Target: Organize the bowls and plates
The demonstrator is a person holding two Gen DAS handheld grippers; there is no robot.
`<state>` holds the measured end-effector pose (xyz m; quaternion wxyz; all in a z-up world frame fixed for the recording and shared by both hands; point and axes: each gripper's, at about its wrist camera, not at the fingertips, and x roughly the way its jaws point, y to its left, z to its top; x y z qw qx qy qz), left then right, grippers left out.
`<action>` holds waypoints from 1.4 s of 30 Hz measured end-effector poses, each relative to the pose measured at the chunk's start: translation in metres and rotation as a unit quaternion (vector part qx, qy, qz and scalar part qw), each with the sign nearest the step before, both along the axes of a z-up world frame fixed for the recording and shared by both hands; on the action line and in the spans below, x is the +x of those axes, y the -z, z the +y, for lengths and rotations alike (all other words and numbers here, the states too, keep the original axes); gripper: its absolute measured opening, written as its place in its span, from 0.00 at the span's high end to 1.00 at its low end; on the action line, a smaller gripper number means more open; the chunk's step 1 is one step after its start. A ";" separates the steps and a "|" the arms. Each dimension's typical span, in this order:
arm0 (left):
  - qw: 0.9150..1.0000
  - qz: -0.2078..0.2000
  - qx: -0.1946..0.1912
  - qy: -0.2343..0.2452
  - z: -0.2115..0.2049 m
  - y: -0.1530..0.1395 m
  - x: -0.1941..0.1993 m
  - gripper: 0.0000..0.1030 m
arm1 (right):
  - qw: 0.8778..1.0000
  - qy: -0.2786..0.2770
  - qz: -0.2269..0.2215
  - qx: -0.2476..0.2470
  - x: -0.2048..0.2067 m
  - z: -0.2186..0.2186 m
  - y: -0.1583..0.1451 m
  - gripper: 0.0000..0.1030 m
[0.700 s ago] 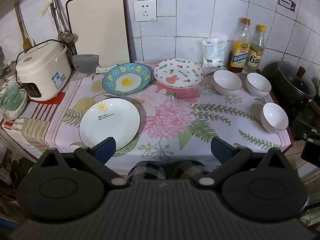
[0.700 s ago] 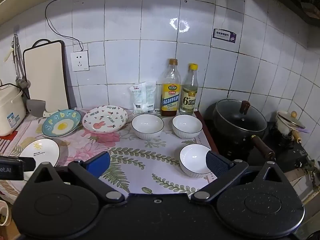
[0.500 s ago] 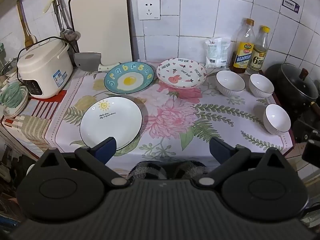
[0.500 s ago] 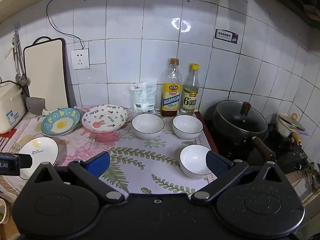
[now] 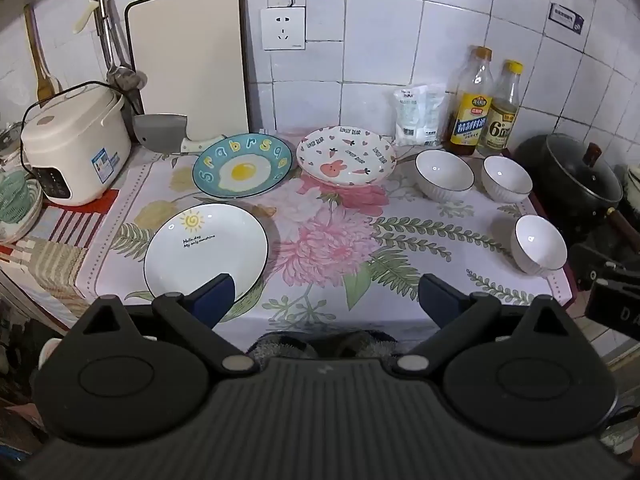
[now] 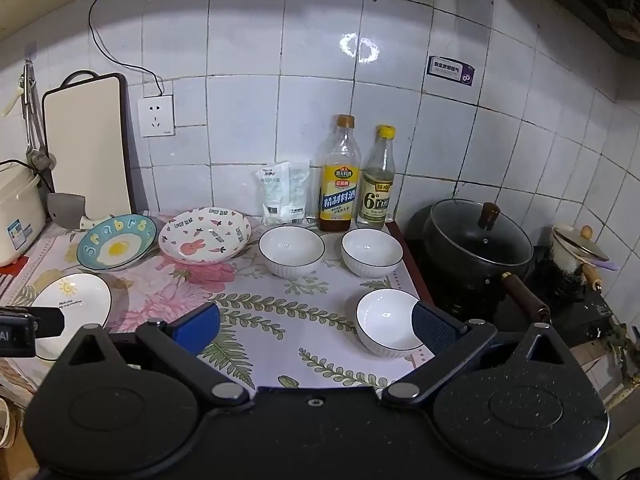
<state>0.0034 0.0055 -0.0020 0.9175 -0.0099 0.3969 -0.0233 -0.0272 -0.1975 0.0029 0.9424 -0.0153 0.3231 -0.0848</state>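
Both claws wide open and empty: my left claw (image 5: pixel 324 296) hangs just short of the sun plate (image 5: pixel 206 250) at the table's near-left, my right claw (image 6: pixel 316 326) nearest the front bowl (image 6: pixel 386 322)

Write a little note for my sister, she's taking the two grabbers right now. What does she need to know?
Left gripper: open, empty, near the sun plate.
Right gripper: open, empty, beside the nearest bowl.
Egg plate and bunny plate sit at the back, side by side. Two more bowls stand by the bottles.
Done: nothing stacked.
Left: stack three plates, nest three bowls.
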 end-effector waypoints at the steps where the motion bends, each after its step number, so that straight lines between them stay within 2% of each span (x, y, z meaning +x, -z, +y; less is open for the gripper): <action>1: 1.000 -0.001 -0.005 -0.003 0.002 0.001 0.001 0.03 | 1.000 -0.001 -0.001 0.000 -0.001 -0.001 0.001 0.00; 10: 1.000 -0.001 0.009 -0.022 0.011 0.015 0.004 0.03 | 1.000 -0.001 -0.001 -0.002 -0.002 -0.001 0.004 0.00; 13: 1.000 -0.010 0.016 -0.024 0.011 0.016 0.002 0.03 | 1.000 -0.002 -0.002 -0.004 -0.001 -0.002 0.005 0.00; 17: 0.998 -0.042 0.036 -0.039 0.004 0.015 -0.005 0.01 | 1.000 -0.002 -0.006 -0.008 -0.003 -0.001 0.010 0.00; 23: 0.999 -0.038 0.020 -0.018 -0.001 0.023 -0.011 0.01 | 1.000 -0.010 -0.029 0.003 -0.007 -0.001 0.016 0.00; 28: 0.998 -0.049 0.016 -0.020 -0.003 0.036 -0.019 0.01 | 0.999 -0.008 -0.034 0.015 -0.009 -0.001 0.027 0.00; 42: 0.997 -0.056 0.030 -0.034 0.002 0.046 -0.021 0.01 | 0.998 -0.011 -0.050 -0.022 -0.015 0.008 0.034 0.00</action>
